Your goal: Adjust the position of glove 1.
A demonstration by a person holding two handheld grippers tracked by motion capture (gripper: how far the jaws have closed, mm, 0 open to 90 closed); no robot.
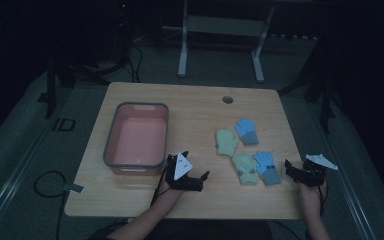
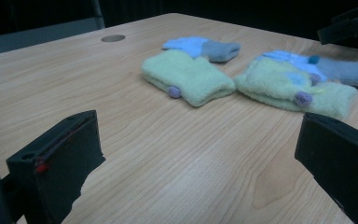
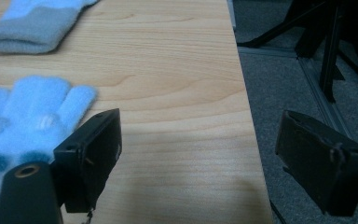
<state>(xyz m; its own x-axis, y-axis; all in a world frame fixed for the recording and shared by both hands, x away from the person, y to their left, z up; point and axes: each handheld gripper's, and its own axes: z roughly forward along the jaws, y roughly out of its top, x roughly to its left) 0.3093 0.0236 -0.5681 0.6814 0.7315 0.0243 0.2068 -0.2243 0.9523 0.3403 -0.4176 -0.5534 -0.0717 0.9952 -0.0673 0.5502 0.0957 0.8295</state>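
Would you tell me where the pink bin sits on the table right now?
In the high view, the pink bin sits on the table's left half, just beyond the left tool and well left of the gloves.

A dim lab or office room: a wooden desk (image 1: 195, 107) on grey carpet (image 1: 25, 145), with stands behind.
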